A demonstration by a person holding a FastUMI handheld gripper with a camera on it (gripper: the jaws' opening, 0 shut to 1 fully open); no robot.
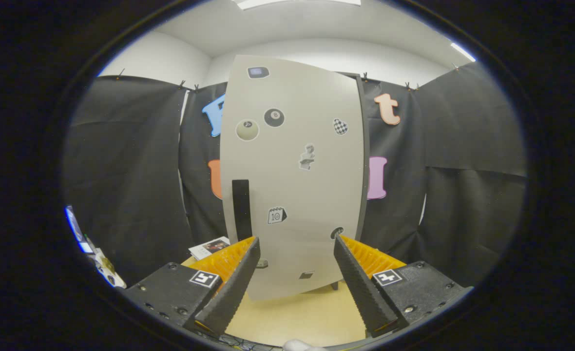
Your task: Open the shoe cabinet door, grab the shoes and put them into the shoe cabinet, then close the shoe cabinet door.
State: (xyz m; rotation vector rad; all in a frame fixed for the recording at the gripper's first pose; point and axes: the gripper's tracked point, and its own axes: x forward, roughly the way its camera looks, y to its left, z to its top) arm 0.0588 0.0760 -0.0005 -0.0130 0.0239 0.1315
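Note:
A tall pale grey shoe cabinet (292, 180) stands straight ahead on a light wooden floor (292, 317). Its door is shut and carries several stickers. A black vertical handle (241, 209) runs down the door's left side, just beyond my left fingertip. My gripper (297, 246) is open, its fingers spread wide with nothing between them, and the cabinet's lower door shows in the gap.
Black cloth walls close in the booth on both sides and behind the cabinet. A small printed card or booklet (209, 247) lies on the floor left of the cabinet. Some clutter (103, 265) sits at the far left. A bit of something white (301, 345) shows below the fingers.

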